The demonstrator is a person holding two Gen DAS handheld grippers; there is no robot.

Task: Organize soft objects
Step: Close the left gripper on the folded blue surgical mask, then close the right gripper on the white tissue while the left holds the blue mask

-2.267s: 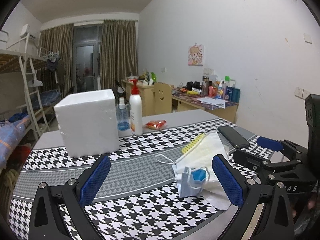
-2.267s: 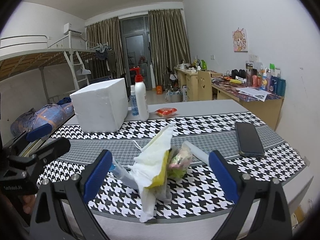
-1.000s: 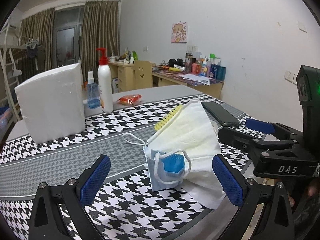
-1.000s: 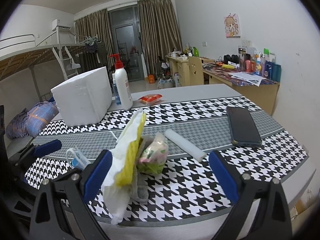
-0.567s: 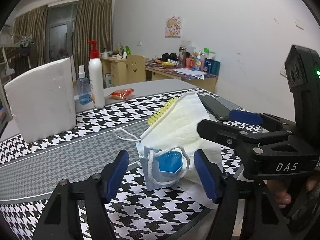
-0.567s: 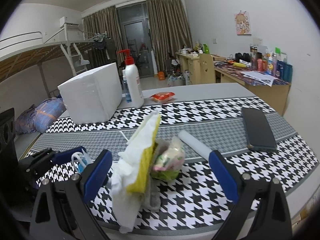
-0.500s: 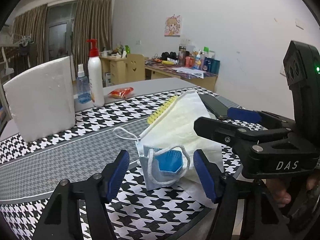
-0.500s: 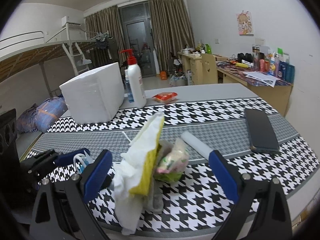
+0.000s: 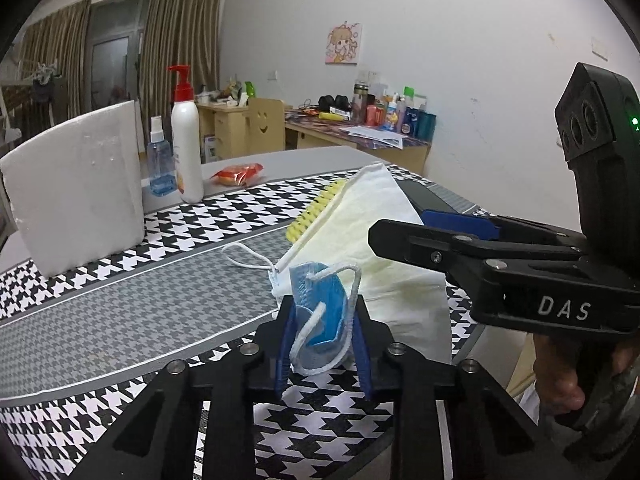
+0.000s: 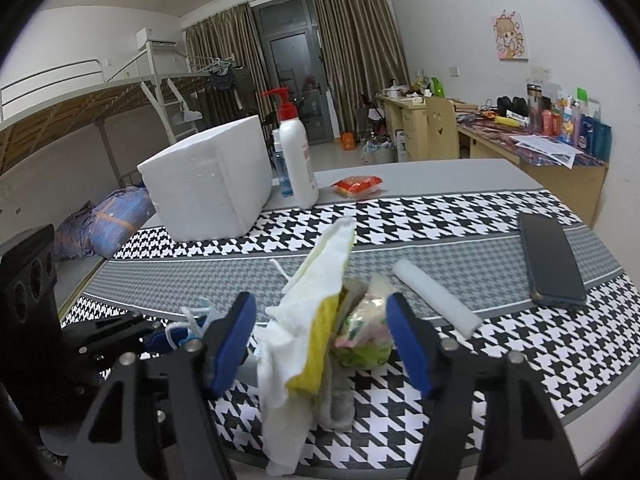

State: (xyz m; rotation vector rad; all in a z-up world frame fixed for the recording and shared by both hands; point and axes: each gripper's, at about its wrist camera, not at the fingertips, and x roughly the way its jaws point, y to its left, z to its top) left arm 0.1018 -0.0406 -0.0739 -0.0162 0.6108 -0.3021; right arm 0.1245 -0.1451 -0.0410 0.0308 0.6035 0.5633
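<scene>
Houndstooth table [image 9: 120,312], dorm room. Left gripper [image 9: 322,344] closing, pinching the upright blue mask [image 9: 320,304]; right gripper [image 10: 320,336] closing around cloth bundle [image 10: 316,320], pads apart.

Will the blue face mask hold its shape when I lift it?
Probably not: the blue face mask already crumples between the closing left tongs. Its ear loops dangle loose, so they may snag. It looks very light.

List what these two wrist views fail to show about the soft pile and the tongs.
- Left wrist view: the white cloth hides the packet behind it, and the right tongs cover most of the phone.
- Right wrist view: the cloth screens the blue mask; only its ear loop shows.
- Packet print: too small to read.
</scene>
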